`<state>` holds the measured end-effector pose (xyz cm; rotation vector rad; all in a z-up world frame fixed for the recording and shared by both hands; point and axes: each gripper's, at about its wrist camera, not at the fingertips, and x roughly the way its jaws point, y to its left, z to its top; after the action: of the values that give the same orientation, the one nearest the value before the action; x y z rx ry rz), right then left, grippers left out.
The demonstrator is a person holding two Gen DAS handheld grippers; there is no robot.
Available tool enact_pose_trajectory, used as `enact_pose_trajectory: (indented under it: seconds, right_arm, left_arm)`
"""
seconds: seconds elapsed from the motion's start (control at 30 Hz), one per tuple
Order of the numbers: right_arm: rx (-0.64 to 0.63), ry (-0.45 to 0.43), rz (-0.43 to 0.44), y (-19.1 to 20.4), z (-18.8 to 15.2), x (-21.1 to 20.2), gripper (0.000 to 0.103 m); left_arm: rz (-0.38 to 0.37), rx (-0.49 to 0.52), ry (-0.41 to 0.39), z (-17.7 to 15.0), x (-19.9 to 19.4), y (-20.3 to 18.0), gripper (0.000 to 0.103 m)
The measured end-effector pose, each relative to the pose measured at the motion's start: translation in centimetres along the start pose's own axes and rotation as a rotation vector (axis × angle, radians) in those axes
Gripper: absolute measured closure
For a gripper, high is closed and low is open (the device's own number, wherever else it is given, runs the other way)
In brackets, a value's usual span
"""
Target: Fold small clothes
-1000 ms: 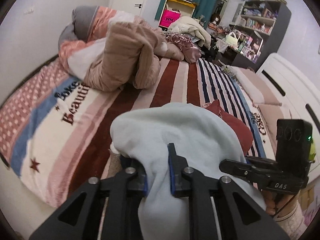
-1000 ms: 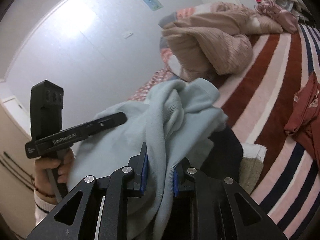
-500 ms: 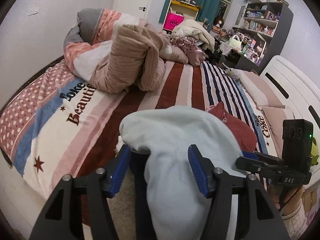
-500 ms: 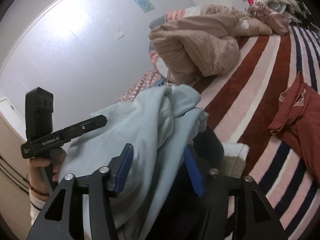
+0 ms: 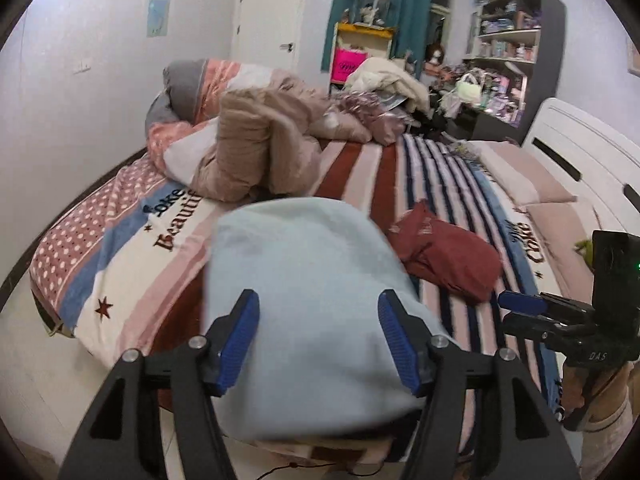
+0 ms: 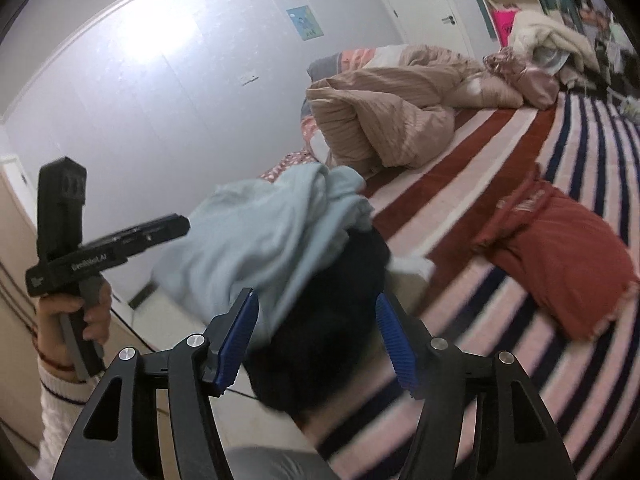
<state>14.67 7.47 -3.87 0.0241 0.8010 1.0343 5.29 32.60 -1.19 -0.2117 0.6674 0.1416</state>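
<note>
A pale blue garment (image 5: 308,300) lies in a heap at the near edge of the striped bed; it also shows in the right wrist view (image 6: 260,248), resting on a dark garment (image 6: 332,340). My left gripper (image 5: 320,340) is open, its blue pads either side of the pale blue garment, not gripping it. My right gripper (image 6: 316,340) is open above the dark garment. A red garment (image 5: 444,256) lies crumpled on the bed to the right; it also shows in the right wrist view (image 6: 560,256).
A bunched beige duvet (image 5: 256,152) and pillows fill the far left of the striped bedcover (image 5: 352,168). More clothes (image 5: 380,84) pile at the far end. Shelves (image 5: 508,48) and a white headboard (image 5: 580,160) stand at the right.
Both grippers were shut on the pale blue garment one second ago. They opened, let it drop onto the heap, and have drawn back and up.
</note>
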Motion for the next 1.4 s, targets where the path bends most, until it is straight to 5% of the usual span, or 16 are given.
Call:
enact_pose_trajectory:
  seconds: [0.33,0.47,0.57,0.73,1.0,1.4]
  right_arm:
    - [-0.136,-0.056,-0.191,-1.7,-10.5,-13.4,0.043]
    - [-0.181,-0.129,-0.322,-2.1,-15.0,-18.7,0.036]
    - [-0.197,-0.202,-0.410,-2.4,-17.6,-22.3,0.017]
    - [-0.215,-0.320,-0.535,-2.6,-19.7,-26.6,0.000]
    - [-0.174,-0.403,-0.599,-3.7,-20.4,-29.6,0.001]
    - [-0.149,-0.417,-0.605,-4.8,-20.2,-30.2,0.001]
  left_arm:
    - [-0.067,0.046,-0.190,-8.4,-3.8,-13.8,0.034]
    - [-0.042,0.066,-0.303,-11.1,-4.5,-19.5,0.016]
    - [-0.030,0.089,-0.403,-12.9,-5.1,-23.3,0.005]
    - [-0.040,0.118,-0.490,-13.9,-5.3,-28.1,0.001]
    - [-0.057,0.180,-0.516,-13.9,-5.2,-32.2,0.001]
    - [-0.050,0.176,-0.495,-13.9,-4.4,-32.2,0.001]
